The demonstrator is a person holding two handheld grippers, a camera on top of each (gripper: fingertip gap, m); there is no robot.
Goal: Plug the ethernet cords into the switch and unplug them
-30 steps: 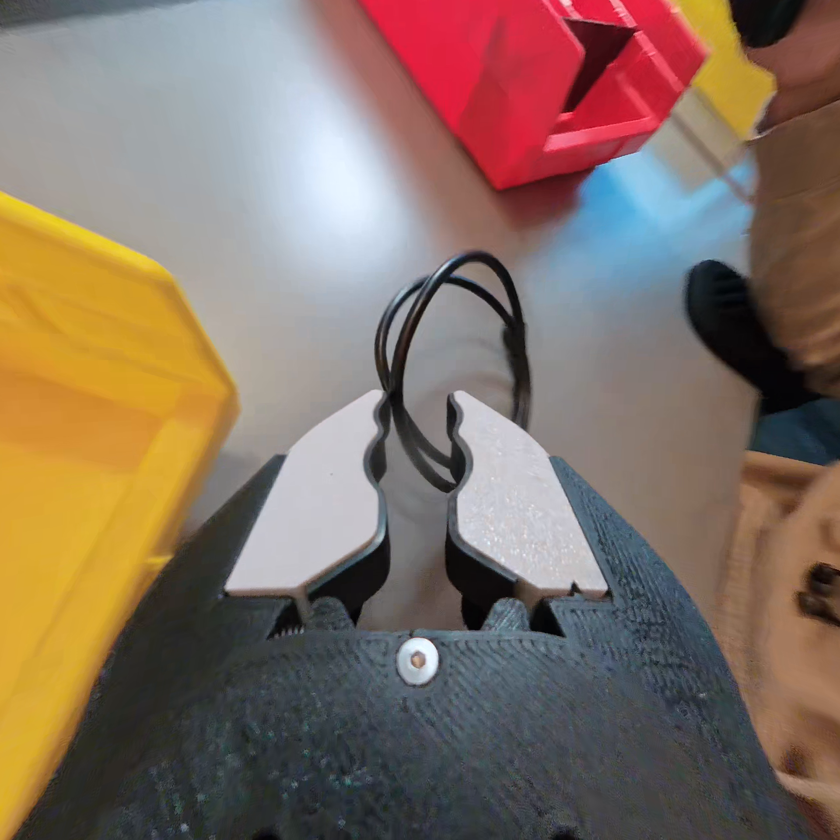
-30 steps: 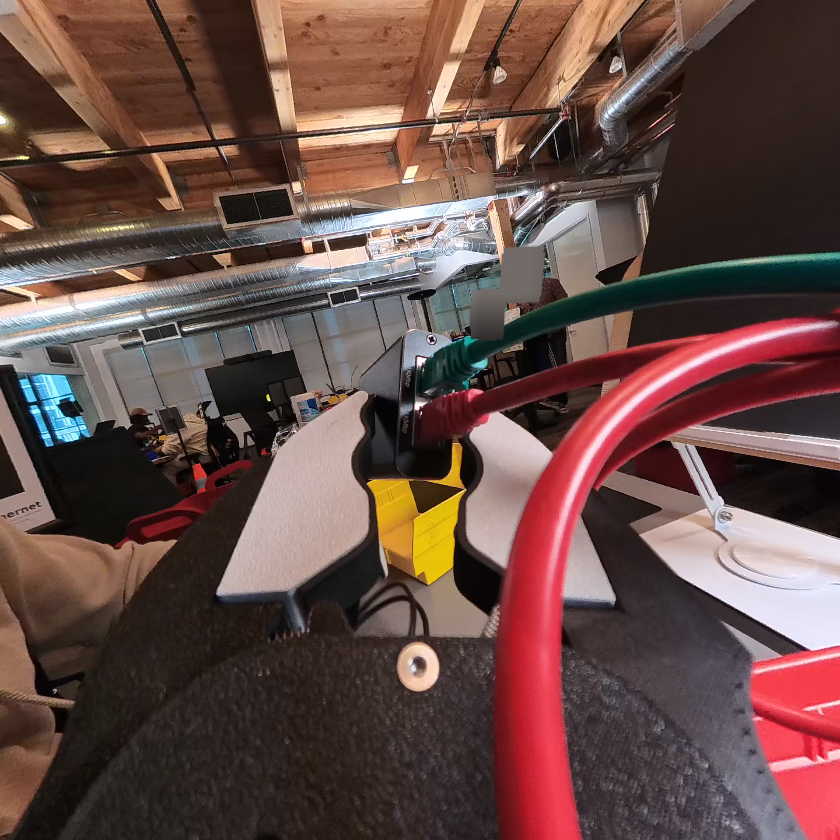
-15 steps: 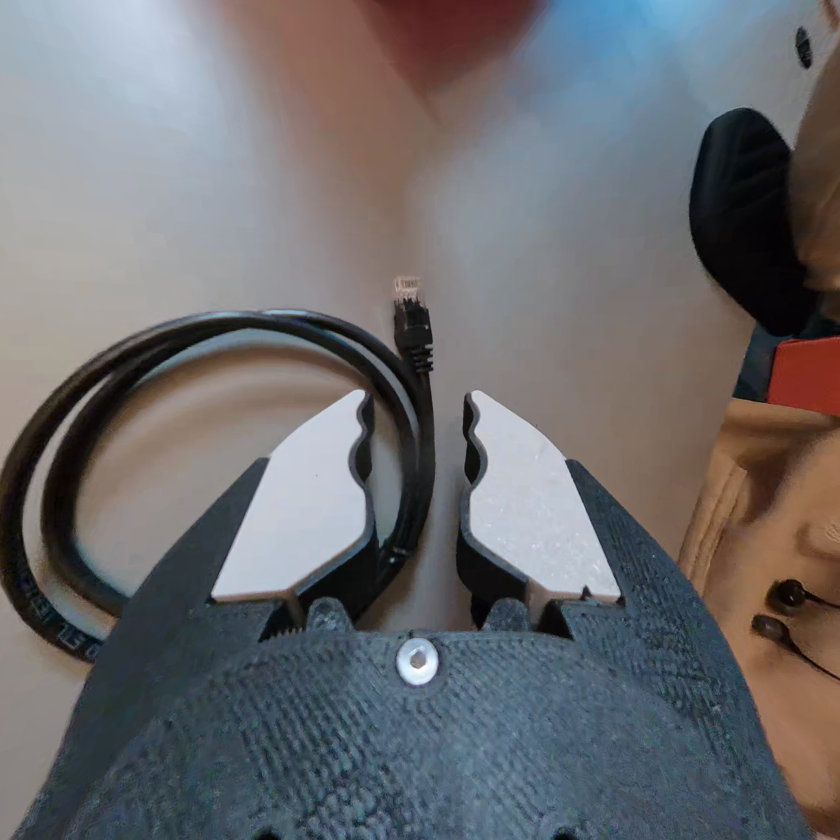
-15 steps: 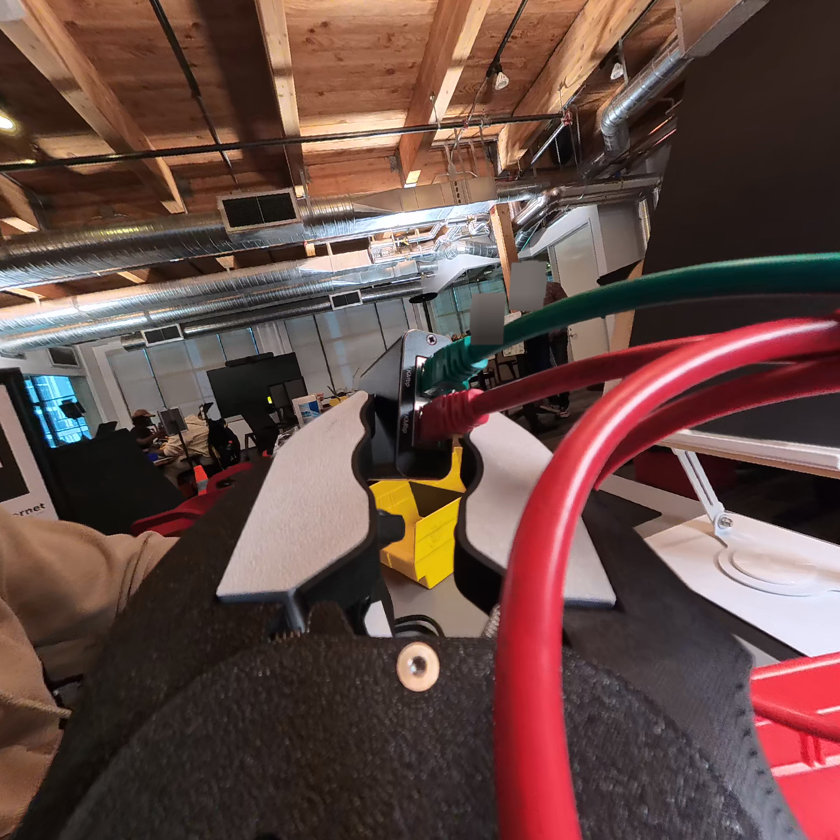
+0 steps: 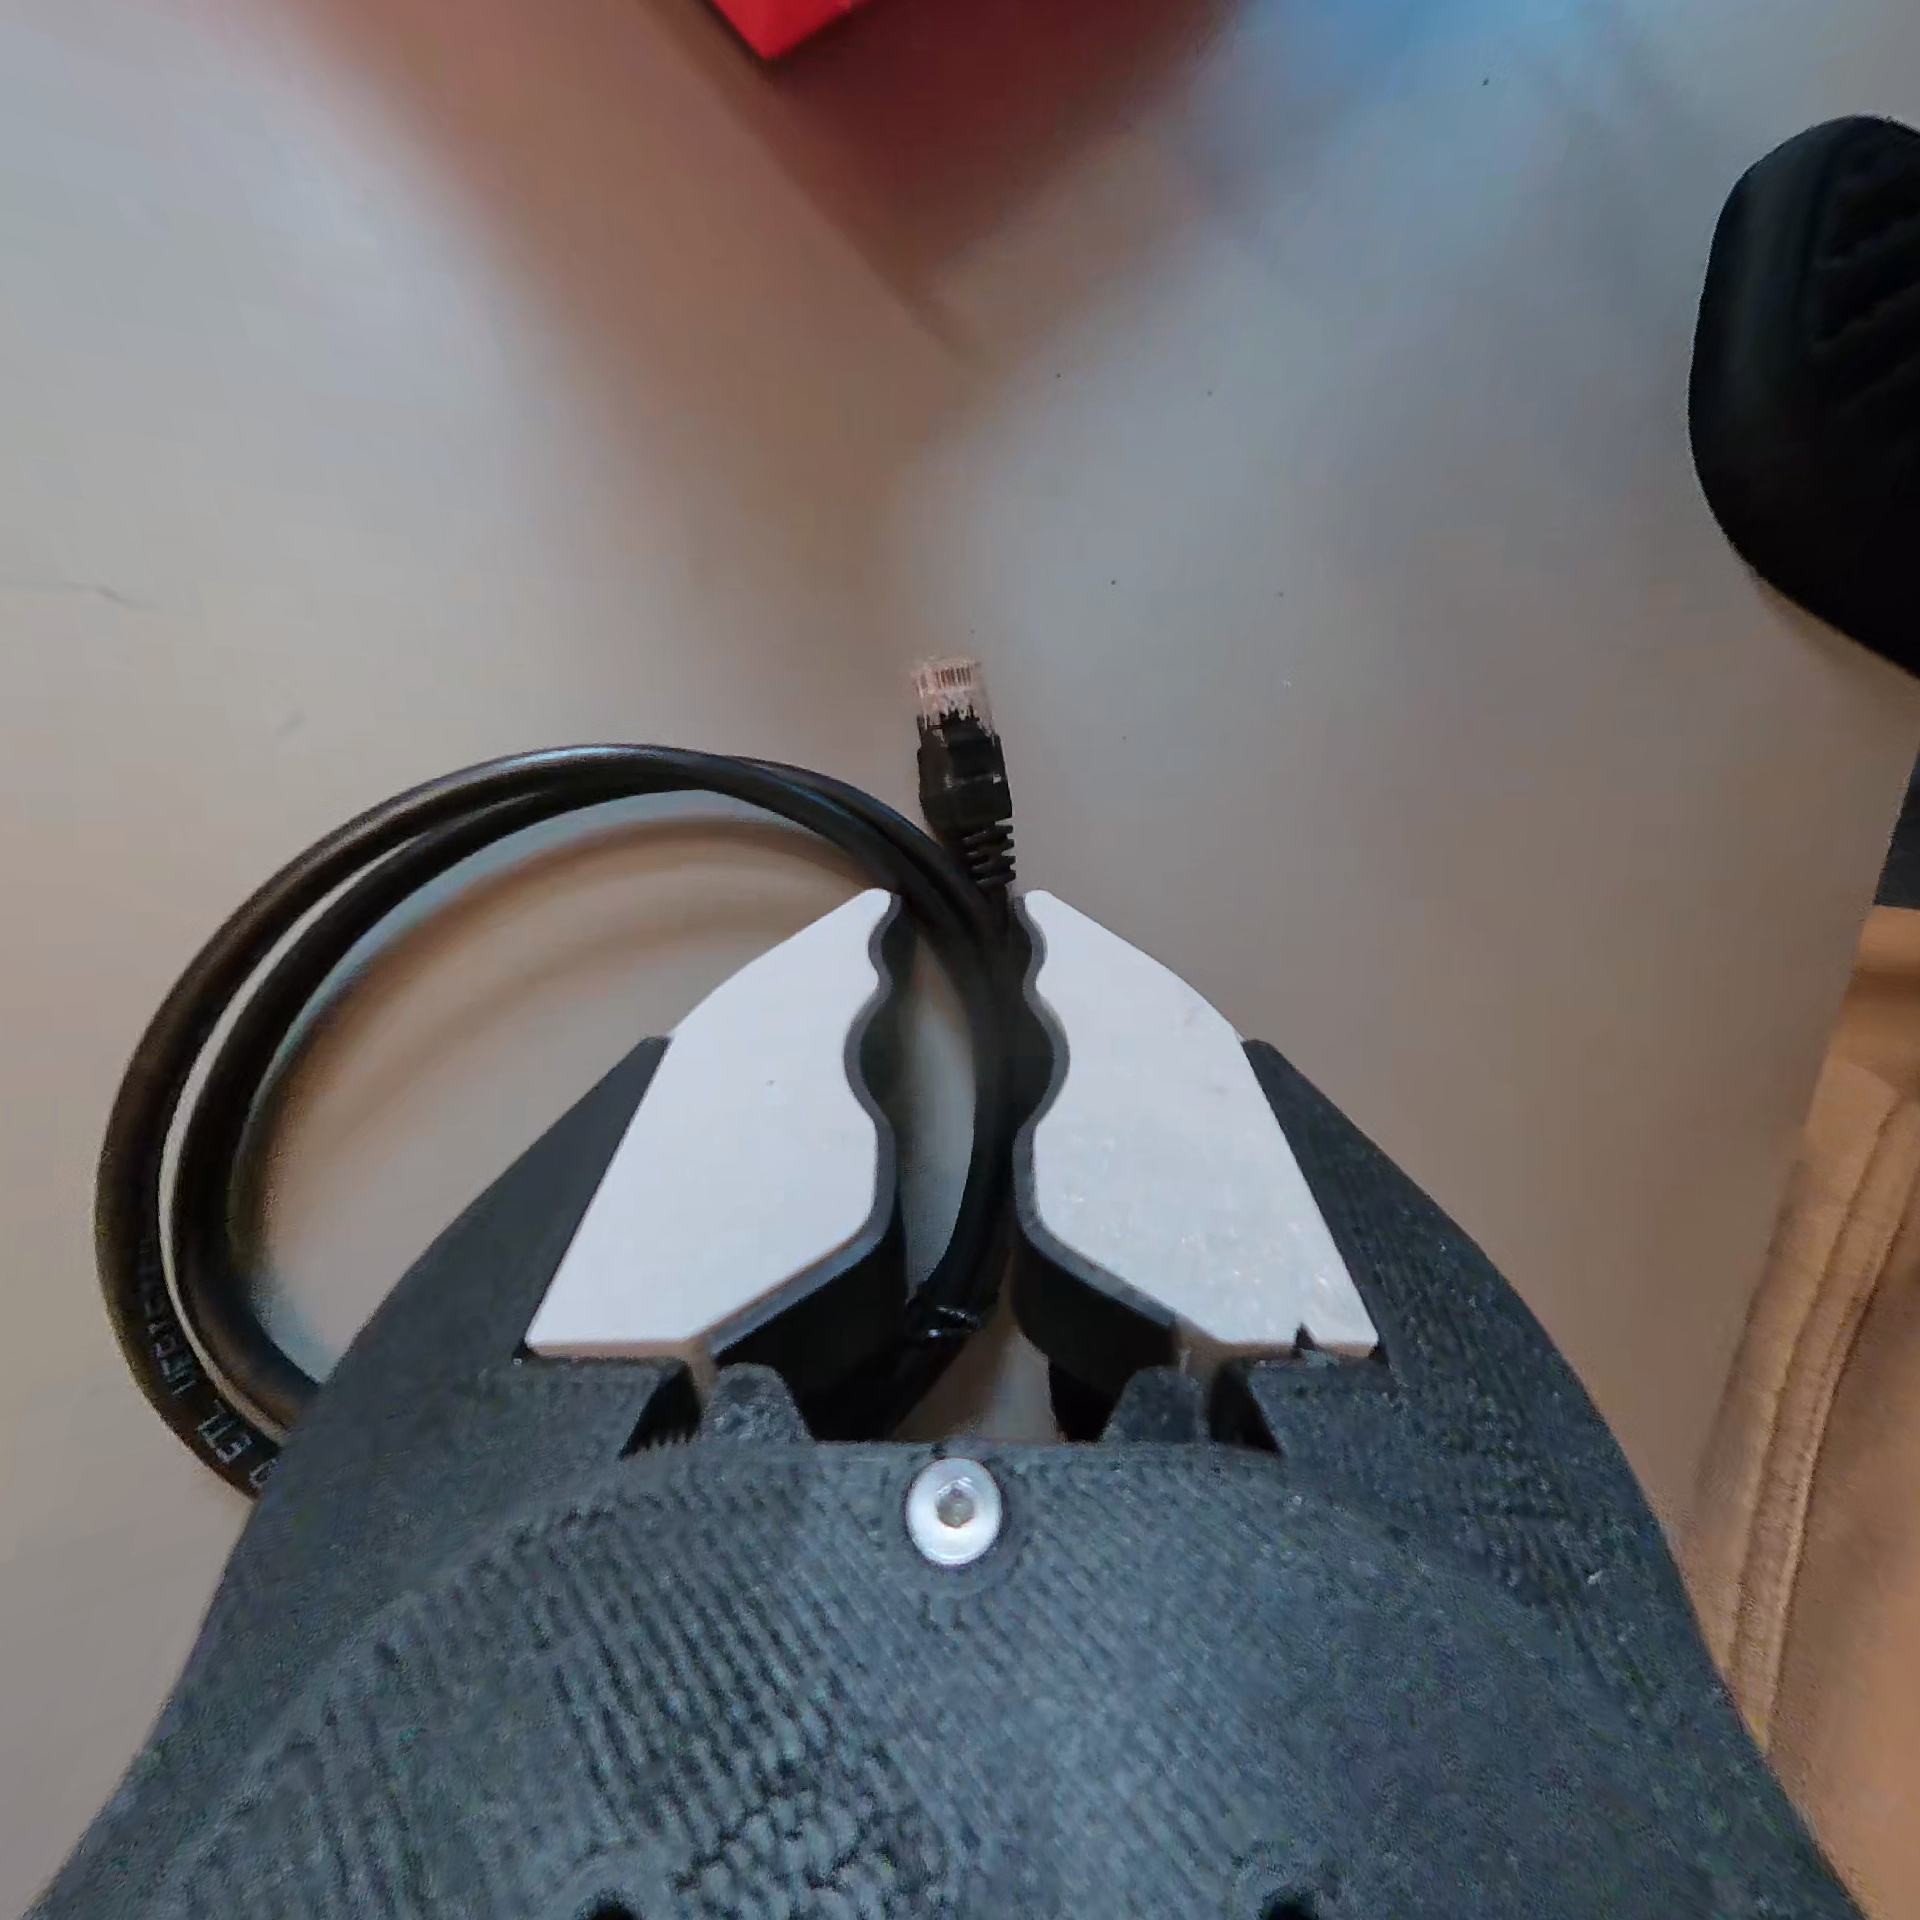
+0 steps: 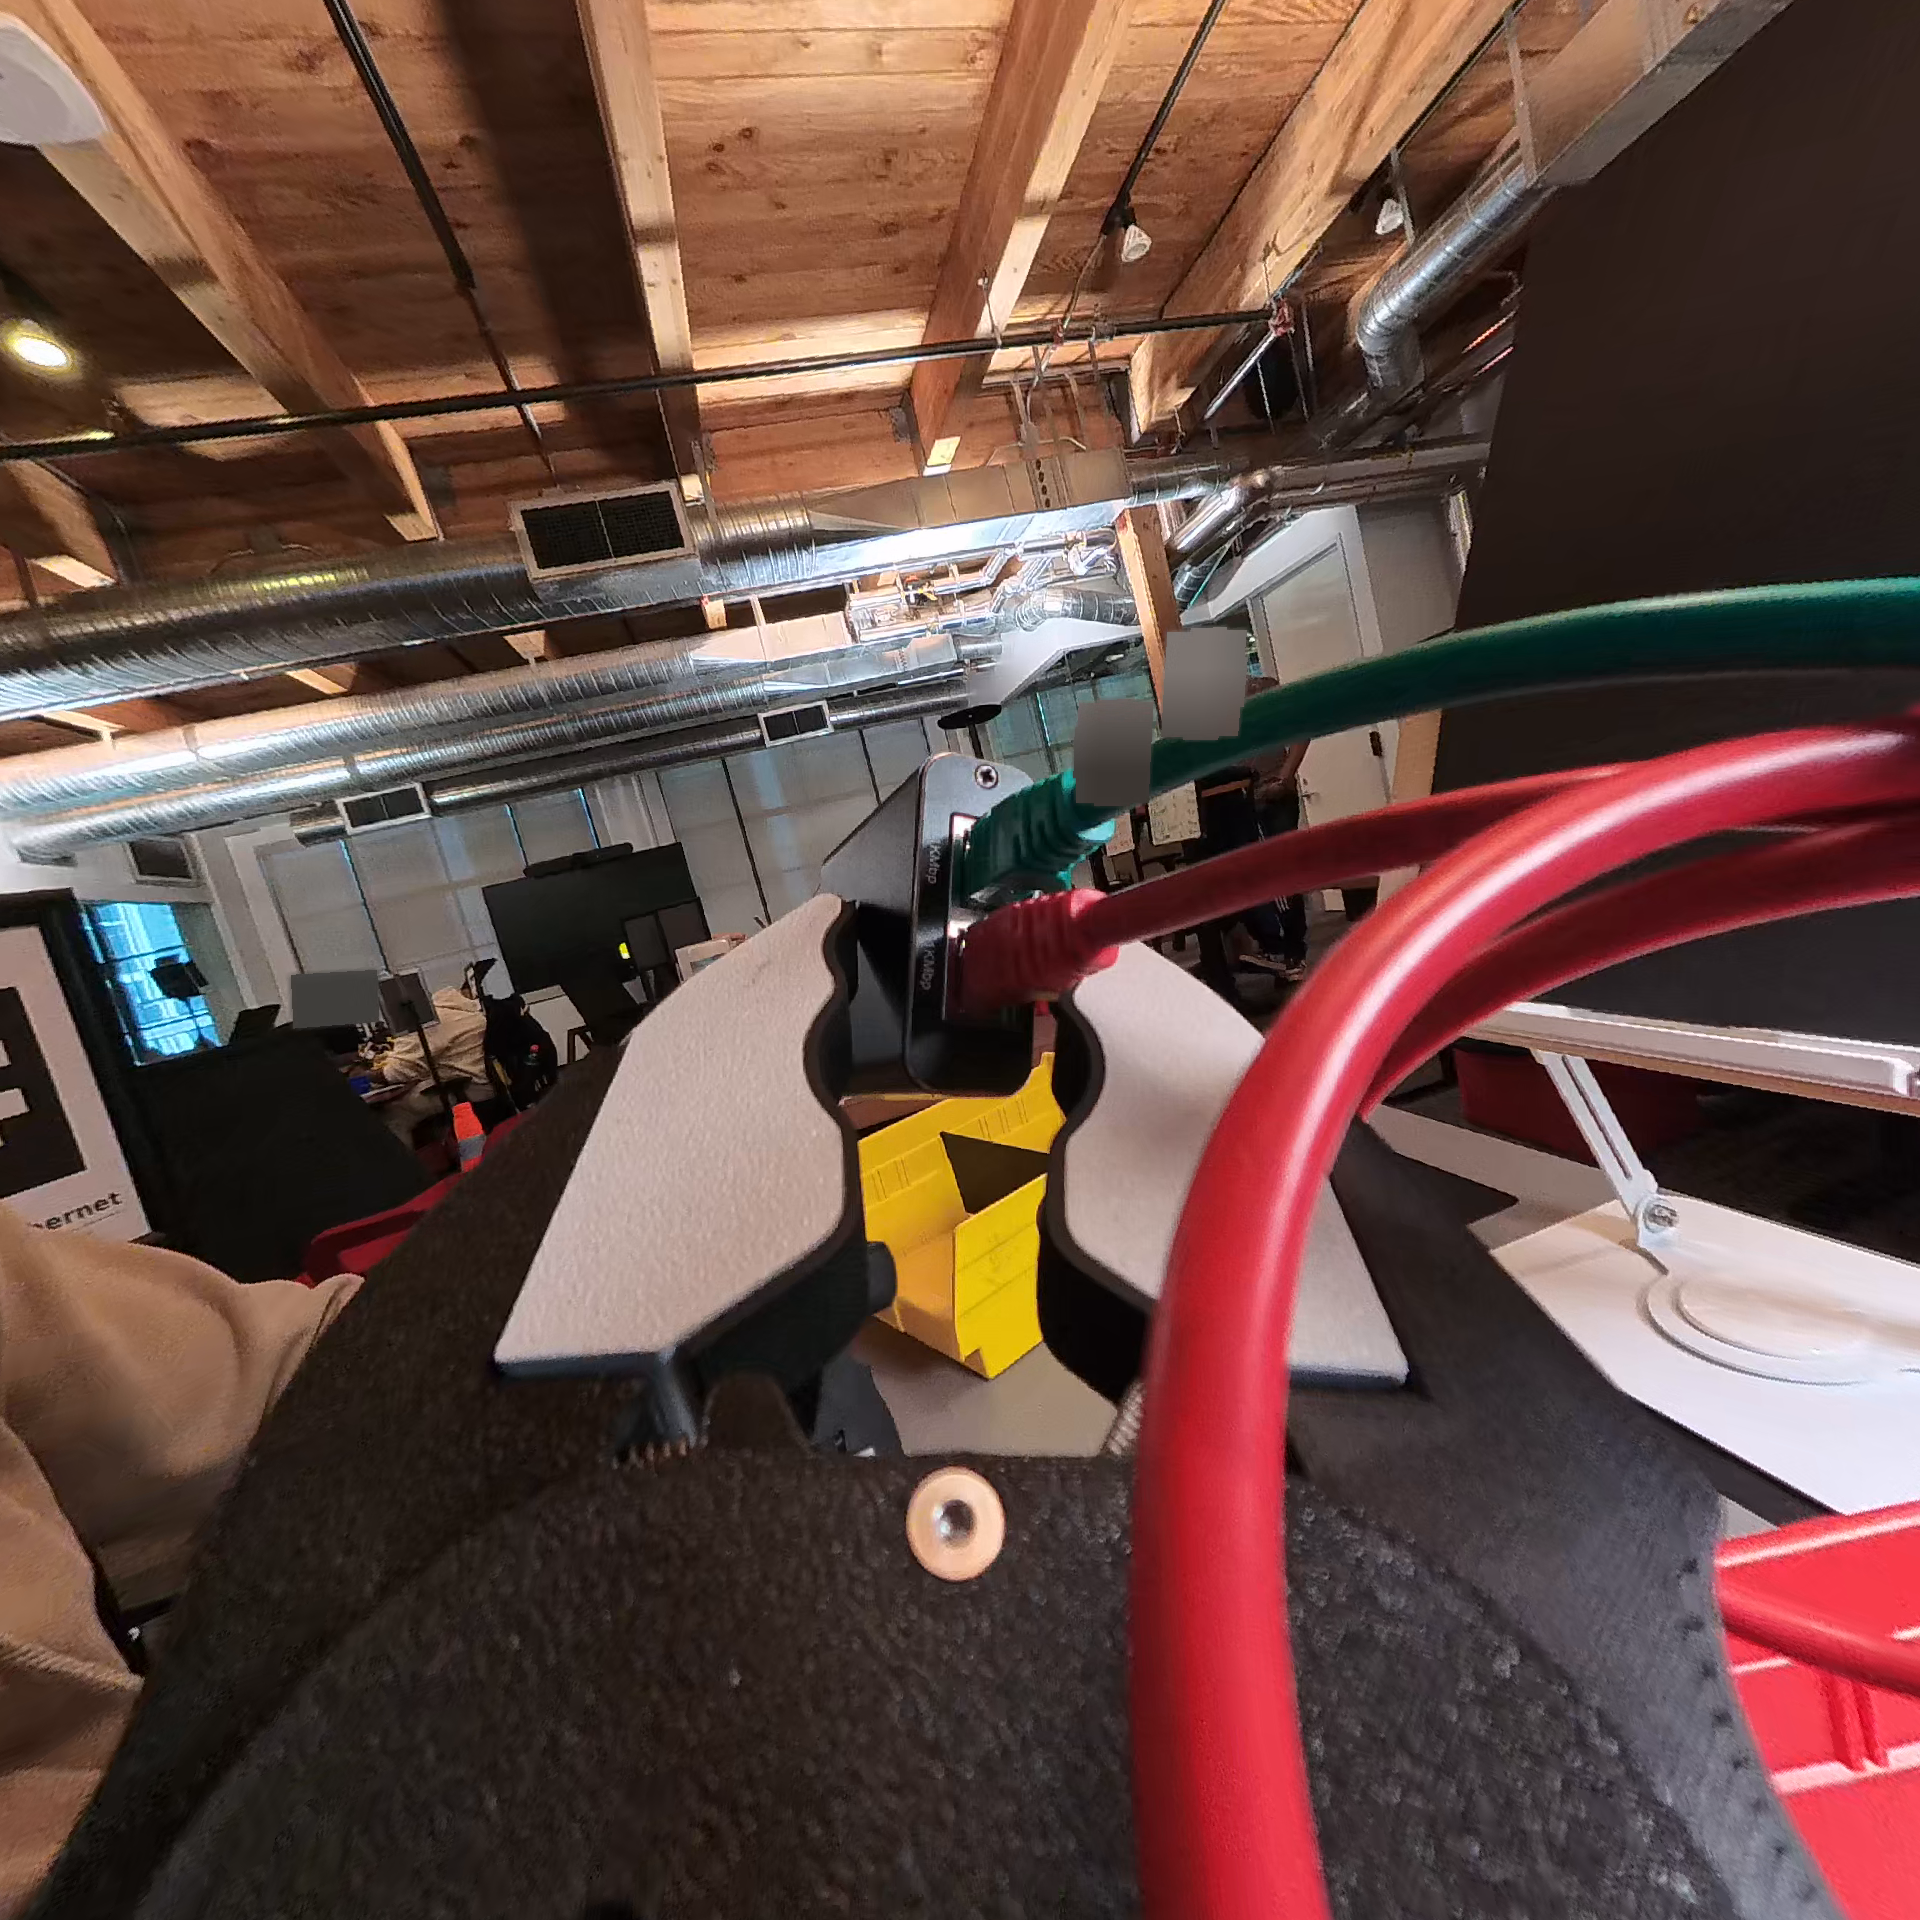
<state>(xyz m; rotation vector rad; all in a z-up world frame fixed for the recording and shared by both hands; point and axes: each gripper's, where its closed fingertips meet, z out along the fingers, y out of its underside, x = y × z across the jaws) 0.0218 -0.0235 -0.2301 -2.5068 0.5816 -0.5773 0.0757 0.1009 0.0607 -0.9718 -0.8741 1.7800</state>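
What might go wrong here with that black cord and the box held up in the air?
The left gripper pinches the black cord behind its plug, so the plug may swing on insertion. The coiled slack could drag. The switch, clamped in the right gripper, might twist under the red cord.

Coiled black ethernet cord on table, black switch with green cord, red cord plugged in
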